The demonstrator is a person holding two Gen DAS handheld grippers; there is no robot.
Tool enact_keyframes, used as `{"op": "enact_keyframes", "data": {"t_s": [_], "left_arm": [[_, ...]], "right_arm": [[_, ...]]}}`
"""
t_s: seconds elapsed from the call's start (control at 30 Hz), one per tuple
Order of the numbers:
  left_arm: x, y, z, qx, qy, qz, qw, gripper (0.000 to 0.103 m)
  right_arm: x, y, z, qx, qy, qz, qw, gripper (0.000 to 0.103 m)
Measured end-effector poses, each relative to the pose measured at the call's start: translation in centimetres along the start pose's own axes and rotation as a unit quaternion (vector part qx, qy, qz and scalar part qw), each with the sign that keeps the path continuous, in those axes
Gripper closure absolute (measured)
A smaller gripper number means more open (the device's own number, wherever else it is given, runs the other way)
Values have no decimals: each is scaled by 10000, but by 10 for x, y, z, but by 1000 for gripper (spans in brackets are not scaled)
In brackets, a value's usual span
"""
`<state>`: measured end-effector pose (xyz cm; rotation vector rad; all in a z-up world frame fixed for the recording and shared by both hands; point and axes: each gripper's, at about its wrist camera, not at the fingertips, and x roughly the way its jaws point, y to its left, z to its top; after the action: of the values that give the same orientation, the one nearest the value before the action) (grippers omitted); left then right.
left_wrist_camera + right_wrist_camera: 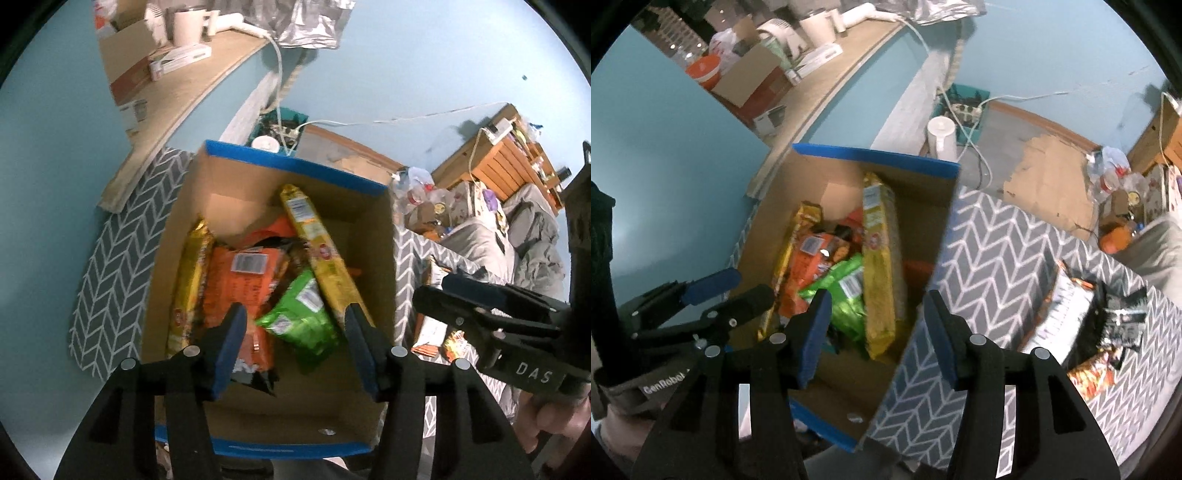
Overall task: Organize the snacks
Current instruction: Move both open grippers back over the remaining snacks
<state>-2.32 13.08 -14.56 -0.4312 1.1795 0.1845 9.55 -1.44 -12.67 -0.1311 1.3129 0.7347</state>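
Left wrist view: left gripper (293, 349) hung part-open and empty over the cardboard box (177, 229), which held a green packet (301, 321), orange packet (240, 291) and long yellow packet (321, 254). Right wrist view: right gripper (875, 338) part-open, empty, above the box's right wall; more snack packets (1067, 325) lay on the patterned cloth (997, 236).
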Motion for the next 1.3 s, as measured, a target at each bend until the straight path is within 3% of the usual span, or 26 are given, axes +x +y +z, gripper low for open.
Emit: {"op": "enact_keyframes", "data": {"t_s": [0.6, 0.73, 0.97, 1.3], "left_arm": [[16, -90, 1, 818, 231, -368, 9957, 44], [19, -111, 2, 1030, 253, -439, 9934, 39], [26, -141, -1, 1293, 374, -533, 9895, 38], [43, -181, -2, 1642, 467, -614, 9834, 32]], "right_arm": [[-29, -119, -49, 1096, -37, -548, 9925, 41], [-37, -153, -64, 1443, -75, -724, 9869, 35], [-42, -208, -92, 2080, -61, -911, 9738, 30], [-24, -253, -118, 2746, 103, -724, 9588, 28]]}}
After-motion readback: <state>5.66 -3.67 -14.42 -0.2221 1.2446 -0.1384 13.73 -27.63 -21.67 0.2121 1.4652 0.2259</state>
